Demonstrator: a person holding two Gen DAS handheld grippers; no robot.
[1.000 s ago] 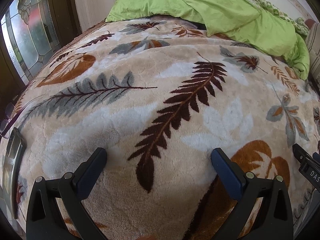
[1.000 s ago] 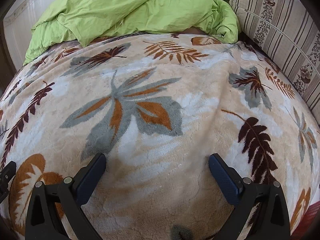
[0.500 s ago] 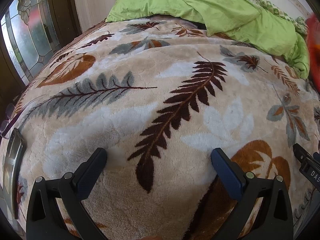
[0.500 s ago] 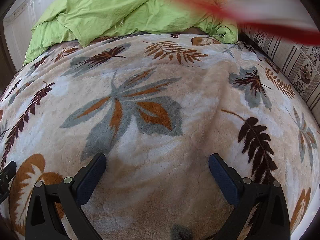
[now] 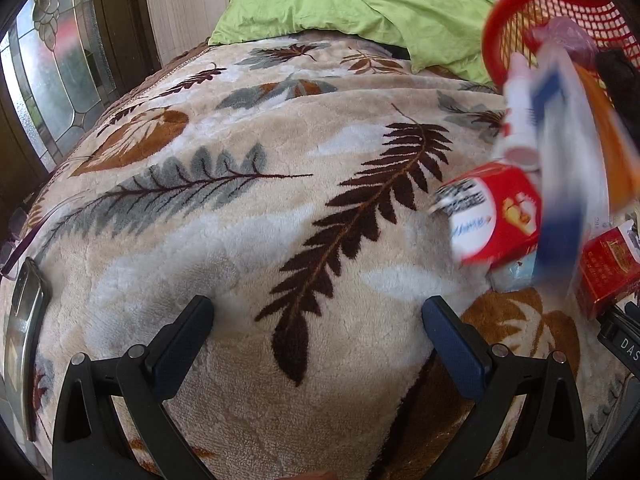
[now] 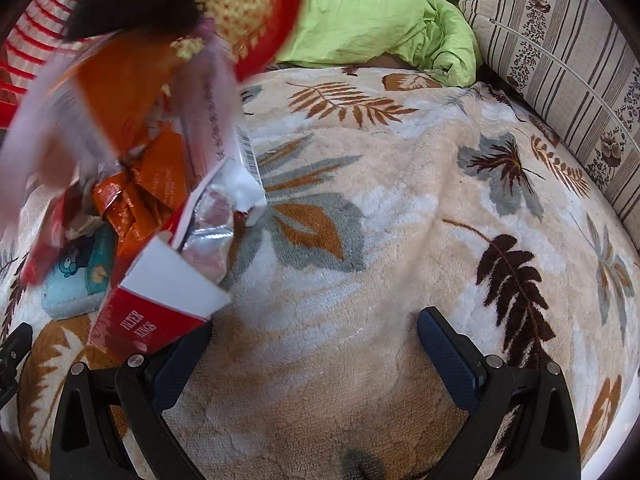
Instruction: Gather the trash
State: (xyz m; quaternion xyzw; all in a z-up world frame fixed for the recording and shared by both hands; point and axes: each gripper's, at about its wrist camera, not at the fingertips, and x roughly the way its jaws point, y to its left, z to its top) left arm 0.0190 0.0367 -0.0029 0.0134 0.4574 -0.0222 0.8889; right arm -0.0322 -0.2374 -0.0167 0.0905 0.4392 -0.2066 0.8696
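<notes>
A red mesh basket [image 5: 540, 4] [image 6: 288, 12] hangs tipped above the leaf-patterned blanket [image 5: 240, 240], and trash is spilling from it, blurred in motion. A red and white carton [image 5: 492, 216] and a red cigarette pack [image 5: 608, 268] land to the right of my left gripper [image 5: 316, 308], which is open and holds nothing. In the right wrist view a red "FILTER KINGS" box [image 6: 152, 312] lies against the left finger of my open right gripper [image 6: 312, 324]. Orange wrappers [image 6: 148, 188], silver foil [image 6: 212, 232] and a light blue tissue packet [image 6: 76, 280] are piled behind it.
A crumpled green duvet [image 5: 340, 0] [image 6: 372, 28] lies at the far end of the bed. A striped cushion [image 6: 560, 52] lines the right side. A phone [image 5: 24, 332] rests at the blanket's left edge, near a glass door [image 5: 52, 68].
The red basket swept in from above and tipped over. Boxes and wrappers have dropped onto the blanket between the two grippers. Neither gripper has moved.
</notes>
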